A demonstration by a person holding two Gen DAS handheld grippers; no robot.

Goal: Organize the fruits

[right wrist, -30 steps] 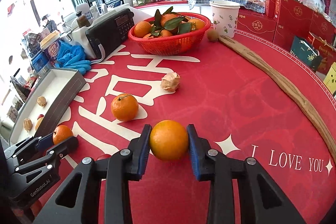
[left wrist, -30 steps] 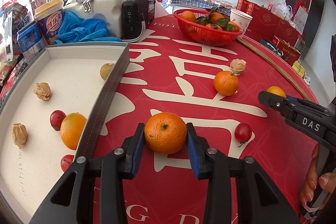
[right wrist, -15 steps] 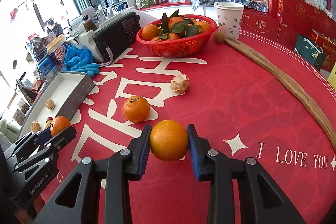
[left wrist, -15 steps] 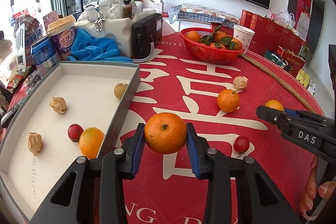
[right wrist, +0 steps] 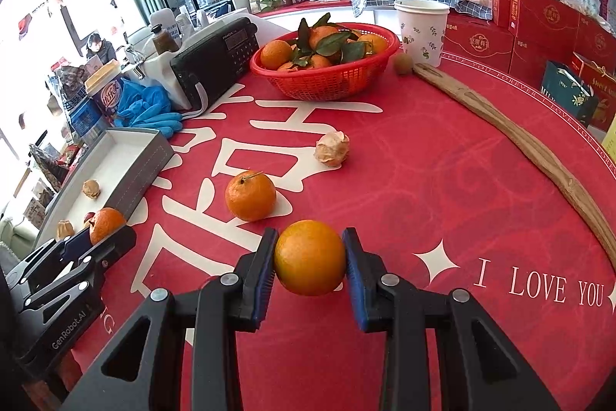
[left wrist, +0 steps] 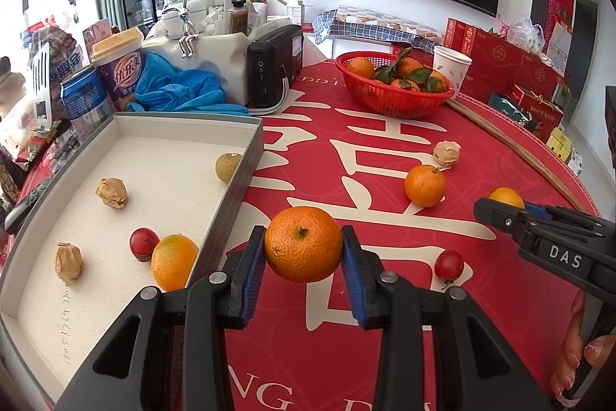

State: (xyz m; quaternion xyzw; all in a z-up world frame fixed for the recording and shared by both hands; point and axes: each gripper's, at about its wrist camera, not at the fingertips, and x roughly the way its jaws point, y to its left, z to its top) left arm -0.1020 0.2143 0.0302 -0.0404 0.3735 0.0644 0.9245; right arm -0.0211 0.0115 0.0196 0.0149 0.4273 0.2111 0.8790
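Carrying a mandarin (left wrist: pixel 303 249) pinched in our left gripper (left wrist: pixel 304 257), above the red tablecloth (left wrist: pixel 346 353); the grey tray (left wrist: pixel 246 172) lies just to its left. Our right gripper (right wrist: pixel 310 259), farther off, pinches an orange (right wrist: pixel 310 257).

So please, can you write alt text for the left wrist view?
The left claw is shut on a mandarin above a red tablecloth. To its left, a white tray holds small fruits; an orange and a cherry tomato lie loose.
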